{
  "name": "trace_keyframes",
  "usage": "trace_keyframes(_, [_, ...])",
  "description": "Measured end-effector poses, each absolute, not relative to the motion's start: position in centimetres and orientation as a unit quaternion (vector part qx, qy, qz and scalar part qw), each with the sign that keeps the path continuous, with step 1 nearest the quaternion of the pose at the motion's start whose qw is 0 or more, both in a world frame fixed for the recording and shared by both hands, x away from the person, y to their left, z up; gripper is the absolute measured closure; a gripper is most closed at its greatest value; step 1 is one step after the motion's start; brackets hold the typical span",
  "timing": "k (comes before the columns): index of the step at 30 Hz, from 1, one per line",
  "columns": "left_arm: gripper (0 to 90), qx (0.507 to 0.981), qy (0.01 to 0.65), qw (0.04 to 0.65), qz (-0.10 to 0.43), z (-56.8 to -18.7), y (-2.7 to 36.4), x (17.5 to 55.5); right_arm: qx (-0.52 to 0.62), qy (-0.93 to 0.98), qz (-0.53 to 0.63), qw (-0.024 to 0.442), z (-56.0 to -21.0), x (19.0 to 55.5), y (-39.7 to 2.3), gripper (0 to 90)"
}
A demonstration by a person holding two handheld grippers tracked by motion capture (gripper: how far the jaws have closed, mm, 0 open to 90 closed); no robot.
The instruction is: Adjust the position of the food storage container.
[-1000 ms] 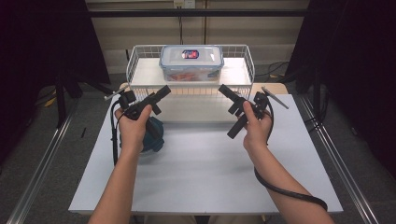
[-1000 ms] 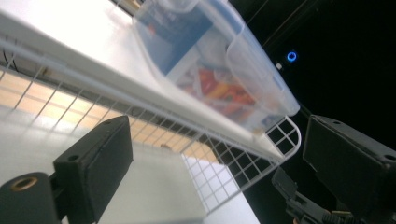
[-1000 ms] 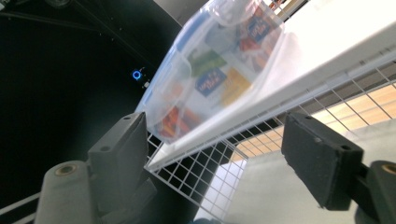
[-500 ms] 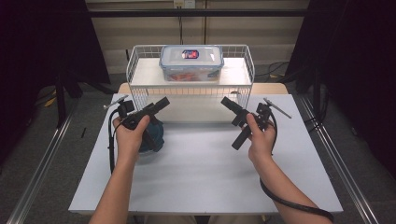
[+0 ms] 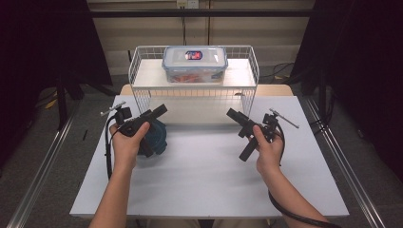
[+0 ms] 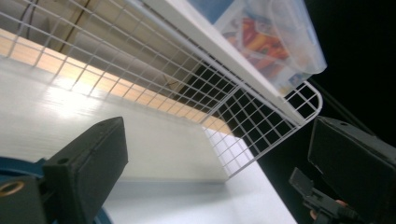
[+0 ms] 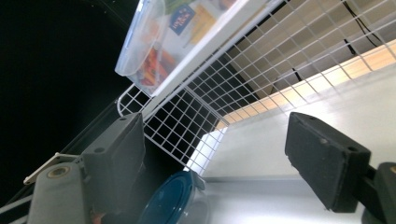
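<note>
Nearest the person, the left gripper (image 5: 151, 124) hangs over a round tub (image 5: 157, 137) with a dark blue lid, which sits on the white table (image 5: 199, 180) just under and beside that hand. Its jaws stand apart with nothing between them, as the left gripper view shows. The right gripper (image 5: 241, 135) hovers over bare table well to the right, its jaws also wide apart and empty.

The tub (image 7: 170, 200) is the nearest thing to either gripper, so it looks like the piece to be picked up. It seems to be a light plastic container with a snap lid: stiff enough to squeeze gently, smooth, and so likely to slip if pinched only at the curved wall. The lid rim is probably the surest hold, jaws closing across it from opposite sides. Being round and squat, it has no long axis across the table; its axis runs straight up, lid on top.

Farther back, a white wire rack (image 5: 195, 92) stands at the table's far edge. On its shelf sits a clear box (image 5: 195, 62) with a latched lid, coloured items inside, its long side running left to right. It would probably call for both grippers, one at each short end.
</note>
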State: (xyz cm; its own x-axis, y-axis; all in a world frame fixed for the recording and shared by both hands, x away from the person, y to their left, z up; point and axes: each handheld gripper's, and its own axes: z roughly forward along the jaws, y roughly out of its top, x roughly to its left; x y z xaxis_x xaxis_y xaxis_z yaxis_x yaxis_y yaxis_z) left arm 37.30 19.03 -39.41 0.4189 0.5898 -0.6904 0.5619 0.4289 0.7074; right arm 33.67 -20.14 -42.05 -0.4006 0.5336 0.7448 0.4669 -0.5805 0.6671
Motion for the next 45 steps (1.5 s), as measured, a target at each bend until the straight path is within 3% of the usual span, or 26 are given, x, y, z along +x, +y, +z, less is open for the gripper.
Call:
trace_keyframes(6, [6.3,0.54,0.545,0.641,0.011,-39.8,19.7,37.2,0.552,0.459,0.696,0.024,-42.7,33.3,-20.6,19.9])
trace_keyframes(11, [12.6,0.549,0.553,0.627,0.027,-40.0,20.5,37.1,0.553,0.462,0.693,0.02,-43.1,33.2,-20.7,19.6])
trace_keyframes(15, [23.4,0.557,0.558,0.614,0.041,-40.2,21.6,37.0,0.556,0.467,0.687,0.021,-43.4,33.0,-20.8,19.3])
trace_keyframes(29, [78.7,0.592,0.591,0.541,0.08,-41.7,25.5,37.1,0.555,0.476,0.682,0.02,-43.6,32.7,-20.5,19.2])
trace_keyframes(33, [87.6,0.596,0.602,0.522,0.098,-42.3,26.3,37.5,0.552,0.478,0.683,0.021,-43.6,32.9,-20.3,19.2])
trace_keyframes(45, [90.0,0.588,0.632,0.491,0.118,-43.5,28.9,38.2,0.552,0.475,0.685,0.021,-43.7,32.9,-20.4,19.4])
